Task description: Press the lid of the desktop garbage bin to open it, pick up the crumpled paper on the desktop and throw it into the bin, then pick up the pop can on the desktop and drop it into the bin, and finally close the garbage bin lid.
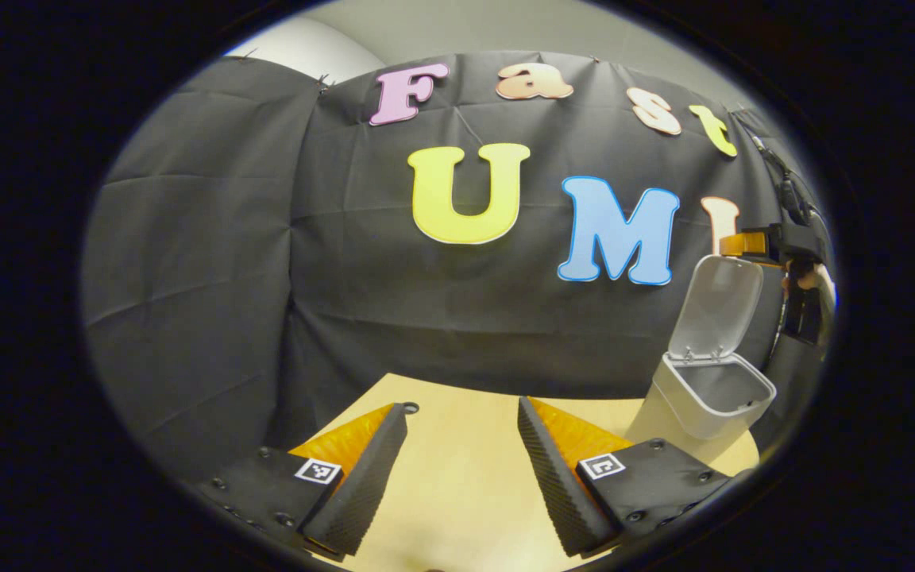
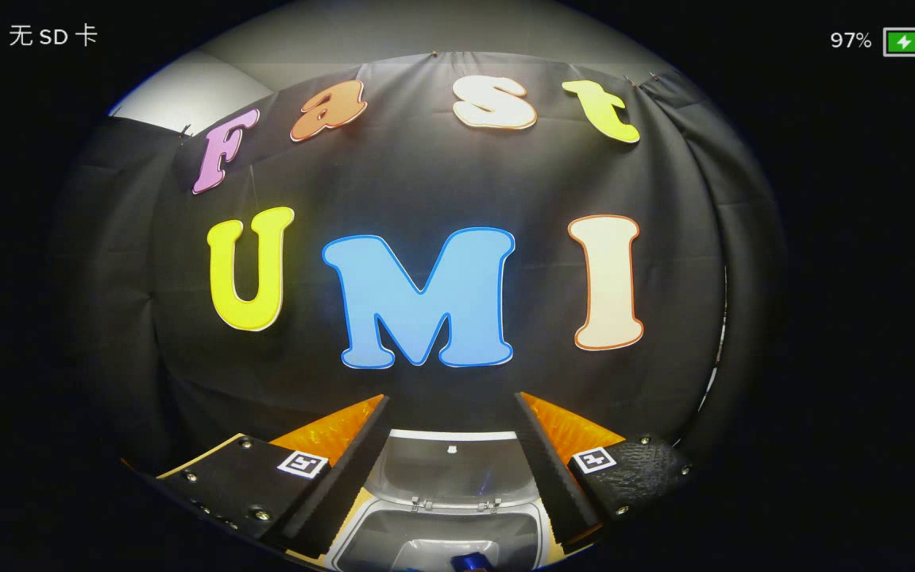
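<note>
While the left gripper hovers low over the pale wooden tabletop, its two fingers stand spread apart with nothing between them. Off to its right, near the table's far edge, stands the white desktop garbage bin; its lid is swung up and stands nearly upright behind the open mouth, against the black cloth wall. Just above that raised lid, in the left gripper view, the right gripper shows with the hand that holds it, close to the lid's top edge; whether they touch cannot be told.

From the right gripper view, the right gripper looks down over the bin, its fingers parted wide and gripping nothing. Between them lies the bin's open mouth, with the lid standing up at the far side. Down inside the opening, at the very bottom of this view, a small blue piece shows, perhaps the pop can, though too little is visible to be sure. A pale shape beside it in the bin is too unclear to name.
</note>
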`<act>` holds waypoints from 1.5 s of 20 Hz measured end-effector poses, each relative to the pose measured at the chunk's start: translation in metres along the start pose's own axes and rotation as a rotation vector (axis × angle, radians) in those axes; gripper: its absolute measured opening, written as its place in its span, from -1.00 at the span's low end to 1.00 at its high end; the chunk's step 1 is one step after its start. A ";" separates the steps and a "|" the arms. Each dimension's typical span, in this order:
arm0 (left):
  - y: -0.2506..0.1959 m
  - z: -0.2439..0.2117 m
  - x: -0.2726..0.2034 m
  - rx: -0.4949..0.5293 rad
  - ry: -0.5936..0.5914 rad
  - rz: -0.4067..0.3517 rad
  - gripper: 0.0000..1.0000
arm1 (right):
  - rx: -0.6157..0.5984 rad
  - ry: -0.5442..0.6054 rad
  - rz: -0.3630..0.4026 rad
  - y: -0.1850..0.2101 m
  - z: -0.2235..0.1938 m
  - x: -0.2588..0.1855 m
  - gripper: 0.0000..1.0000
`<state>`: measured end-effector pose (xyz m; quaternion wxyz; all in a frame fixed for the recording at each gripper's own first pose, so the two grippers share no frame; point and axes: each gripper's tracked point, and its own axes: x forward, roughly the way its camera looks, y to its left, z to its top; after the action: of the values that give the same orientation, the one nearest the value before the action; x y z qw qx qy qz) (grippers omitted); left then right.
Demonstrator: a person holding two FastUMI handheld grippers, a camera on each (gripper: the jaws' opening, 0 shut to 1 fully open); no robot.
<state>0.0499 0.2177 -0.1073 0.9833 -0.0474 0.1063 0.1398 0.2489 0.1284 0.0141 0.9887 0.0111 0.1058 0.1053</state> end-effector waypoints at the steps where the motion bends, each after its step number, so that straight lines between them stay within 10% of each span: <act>1: -0.003 0.000 0.000 0.002 0.000 -0.005 0.87 | -0.003 -0.001 0.002 0.001 -0.001 -0.004 1.00; 20: -0.044 -0.010 -0.018 0.010 0.003 -0.107 0.87 | -0.003 0.062 0.023 0.012 -0.063 -0.091 0.93; 30: -0.038 -0.015 -0.029 0.029 0.007 -0.116 0.89 | 0.026 0.291 0.001 0.017 -0.165 -0.114 0.94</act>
<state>0.0303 0.1719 -0.1134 0.9900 -0.0397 0.1088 0.0808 0.1016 0.1206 -0.1227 0.9627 0.0085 0.2494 0.1047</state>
